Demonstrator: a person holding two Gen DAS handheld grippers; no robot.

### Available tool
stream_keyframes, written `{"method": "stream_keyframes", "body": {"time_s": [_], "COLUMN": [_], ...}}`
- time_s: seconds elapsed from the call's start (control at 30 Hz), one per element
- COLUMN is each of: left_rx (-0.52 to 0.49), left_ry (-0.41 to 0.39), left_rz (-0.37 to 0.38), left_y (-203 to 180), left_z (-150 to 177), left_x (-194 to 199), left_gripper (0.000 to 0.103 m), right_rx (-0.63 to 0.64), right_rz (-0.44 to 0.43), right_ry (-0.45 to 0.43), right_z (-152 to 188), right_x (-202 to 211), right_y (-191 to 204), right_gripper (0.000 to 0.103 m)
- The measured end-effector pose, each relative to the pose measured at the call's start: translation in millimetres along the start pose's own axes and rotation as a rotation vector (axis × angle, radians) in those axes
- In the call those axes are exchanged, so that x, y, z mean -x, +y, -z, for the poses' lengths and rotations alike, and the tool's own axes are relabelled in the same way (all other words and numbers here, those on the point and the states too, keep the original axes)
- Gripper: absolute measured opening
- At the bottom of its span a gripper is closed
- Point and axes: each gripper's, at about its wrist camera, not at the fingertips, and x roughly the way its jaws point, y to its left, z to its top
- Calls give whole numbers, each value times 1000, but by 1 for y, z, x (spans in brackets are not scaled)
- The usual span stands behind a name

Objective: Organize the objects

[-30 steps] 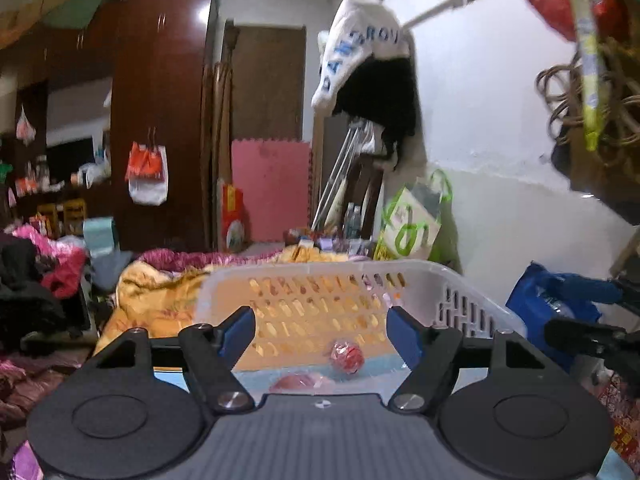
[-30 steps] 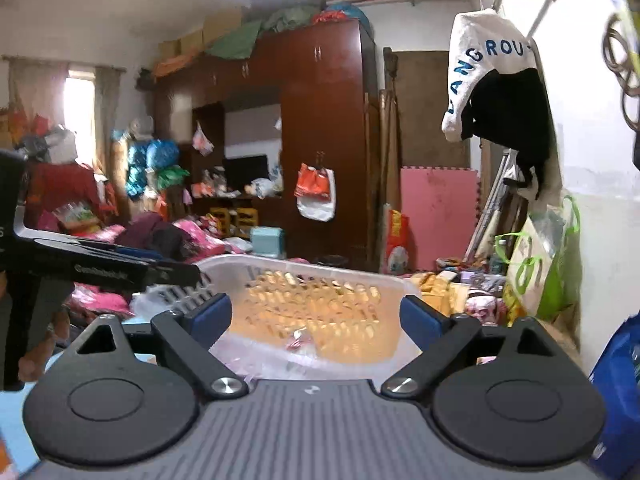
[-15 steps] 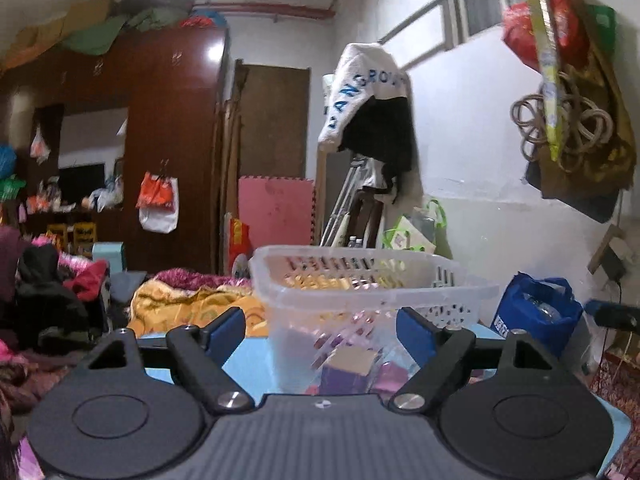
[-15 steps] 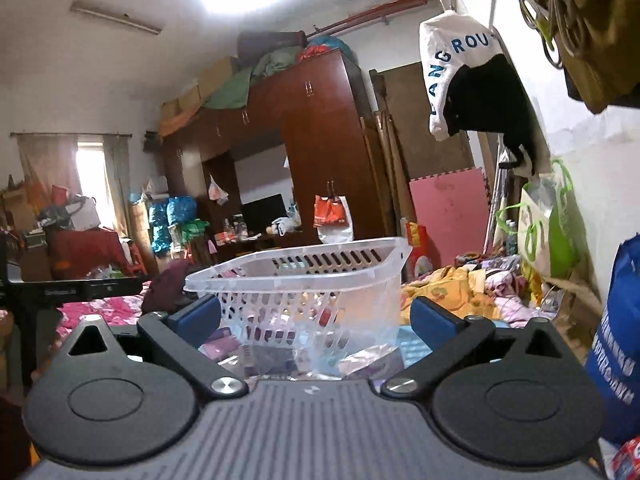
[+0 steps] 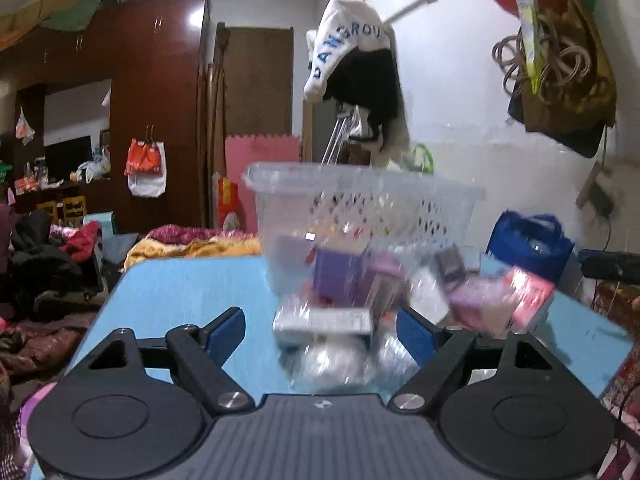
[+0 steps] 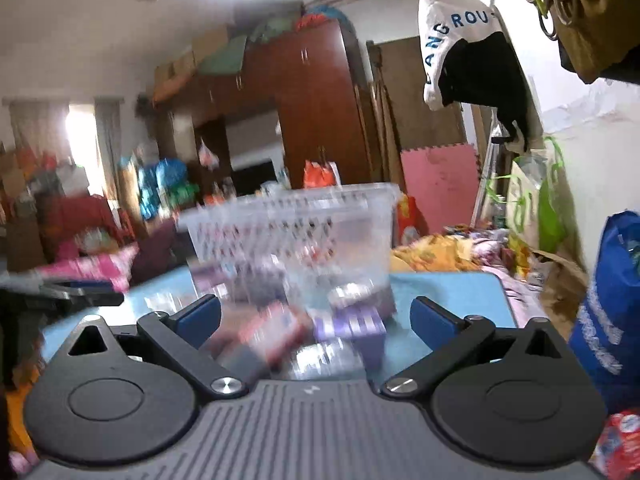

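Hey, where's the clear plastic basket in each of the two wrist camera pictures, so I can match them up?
Left wrist: the basket stands centre, slightly right, on the blue table, beyond blurred packets.
Right wrist: the basket sits centre, slightly left, blurred.
Shared landmark: the white cloth with blue letters hangs on the wall, upper right of the basket in both.

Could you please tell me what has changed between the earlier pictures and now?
Both views have dropped from looking into the basket to table level, with small packets now lying before it. The left tool has just been opening, gripping nothing; the right tool stays open and empty.
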Motion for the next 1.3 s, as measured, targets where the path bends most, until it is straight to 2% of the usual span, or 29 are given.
{"method": "stream_keyframes", "body": {"time_s": [0.17,0.23,0.3,0.4,0.47,0.6,0.7,0.87,0.93,0.97,1.0,1.07,1.13,1.17,1.3], "left_rx": [82,74,39,-25,-17,45,43,53,42,38,28,2,-16,-19,-34], "left_ry": [44,63,49,30,41,117,152,169,181,181,184,186,194,200,208], "left_rz": [40,59,79,30,8,35,-12,16,22,22,23,28,28,25,19], "left_y": [10,2,-13,-30,-27,-14,-11,-7,-9,-10,-14,-18,-21,-22,-25], "left_z": [4,9,15,16,15,17,20,19,18,18,18,18,16,15,14], "left_x": [-2,1,8,14,10,-6,-17,-22,-25,-26,-26,-27,-30,-31,-33], "left_gripper": [86,86,86,86,86,86,86,86,86,86,86,86,86,86,86], "right_rx": [51,53,63,69,75,112,150,144,146,143,141,125,116,124,174], "right_rz": [41,37,29,12,7,15,11,6,12,15,21,15,20,25,28], "right_ry": [46,67,91,115,139,170,217,247,246,246,248,248,241,250,271], "right_z": [9,10,14,17,19,19,19,19,21,22,21,19,16,13,6], "right_x": [0,-2,-6,-13,-18,-27,-39,-46,-44,-42,-42,-39,-38,-39,-48], "right_y": [4,6,8,11,11,14,17,15,14,12,11,6,3,3,9], "right_gripper": [103,103,103,103,102,84,83,82,77,67,63,63,81,95,97]}}
